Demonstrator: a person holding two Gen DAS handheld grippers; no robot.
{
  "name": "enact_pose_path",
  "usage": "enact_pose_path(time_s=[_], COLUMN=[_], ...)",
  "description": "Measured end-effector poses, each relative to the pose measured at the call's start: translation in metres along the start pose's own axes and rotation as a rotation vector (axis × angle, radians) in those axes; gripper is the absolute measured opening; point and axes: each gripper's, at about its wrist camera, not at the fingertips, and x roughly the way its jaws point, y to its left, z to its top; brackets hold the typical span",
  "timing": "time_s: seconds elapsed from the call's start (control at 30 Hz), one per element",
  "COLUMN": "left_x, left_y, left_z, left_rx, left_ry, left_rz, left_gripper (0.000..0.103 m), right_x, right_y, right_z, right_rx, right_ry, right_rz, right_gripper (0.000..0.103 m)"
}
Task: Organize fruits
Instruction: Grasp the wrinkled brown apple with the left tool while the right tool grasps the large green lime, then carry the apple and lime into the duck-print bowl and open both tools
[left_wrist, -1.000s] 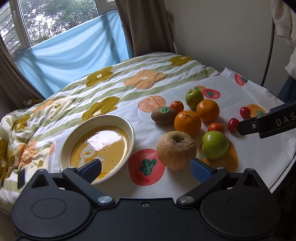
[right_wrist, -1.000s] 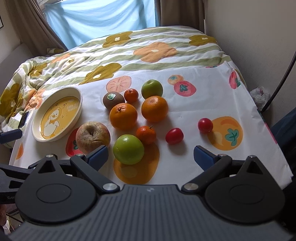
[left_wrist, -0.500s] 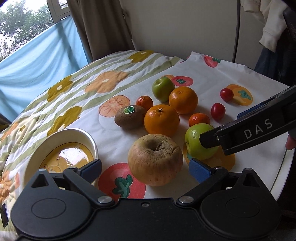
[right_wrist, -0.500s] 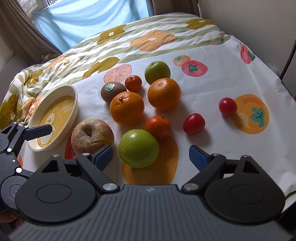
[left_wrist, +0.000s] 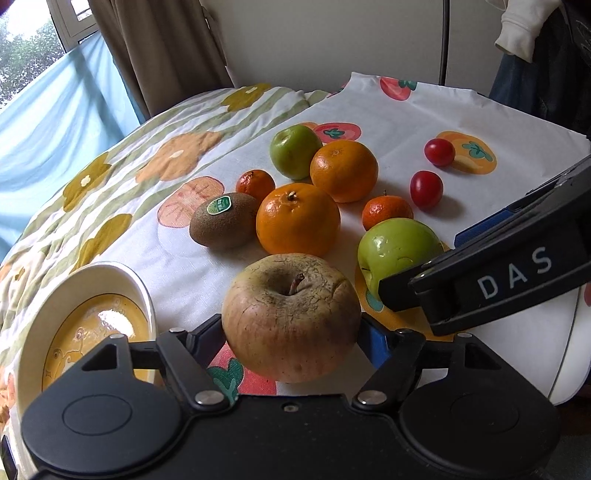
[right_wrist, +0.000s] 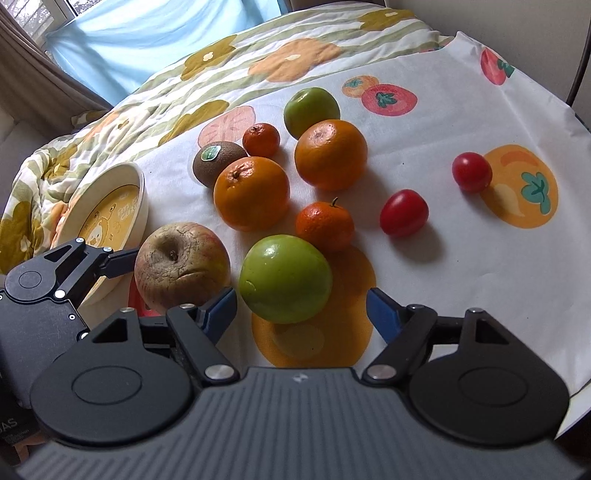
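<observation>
A wrinkled brown apple (left_wrist: 291, 317) sits on the fruit-print cloth between the fingers of my left gripper (left_wrist: 290, 336). Its jaws are closing, and both blue pads lie against the apple's sides. In the right wrist view one left finger (right_wrist: 118, 262) touches that apple (right_wrist: 181, 266). My right gripper (right_wrist: 301, 299) straddles a green apple (right_wrist: 284, 278). Its jaws are closing too, with a gap still showing at the right pad. A white dish with a yellow duck picture (left_wrist: 142, 295) stands to the left of the wrinkled apple.
Behind the two apples lie two oranges (right_wrist: 251, 197), two mandarins (right_wrist: 325, 225), a kiwi (right_wrist: 218, 160), a second green apple (right_wrist: 310, 109) and two red tomatoes (right_wrist: 404, 212). The table's rounded edge (left_wrist: 569, 369) runs close on the right. A floral quilt covers the far side.
Both grippers came down and closer to the fruit, and their jaws narrowed. The left now encloses the wrinkled apple and the right straddles the green apple.
</observation>
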Motion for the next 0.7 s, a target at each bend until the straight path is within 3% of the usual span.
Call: enact_pose_path(time_s=[0.27,0.5,0.7], left_x=[-0.001,-0.008,-0.017], left_y=[0.002,-0.001,-0.005], left_z=[-0.003,-0.009,-0.017], left_rx=[-0.018,-0.041,-0.067], left_ry=[-0.005,0.0,0.011], left_rz=[-0.004,0.029,0.078], left_gripper=[0.079,0.079,0.079], right_x=[0.008,0.014,0.013], right_y=[0.006,0.009,0.012], right_z=[0.003,0.008,0.007], right_rx=[0.013,-0.005,-0.053], right_ry=[0.0,0.001,-0.003], right_rz=[0.013,0.012,0.006], right_gripper=[0.083,0.073,0.072])
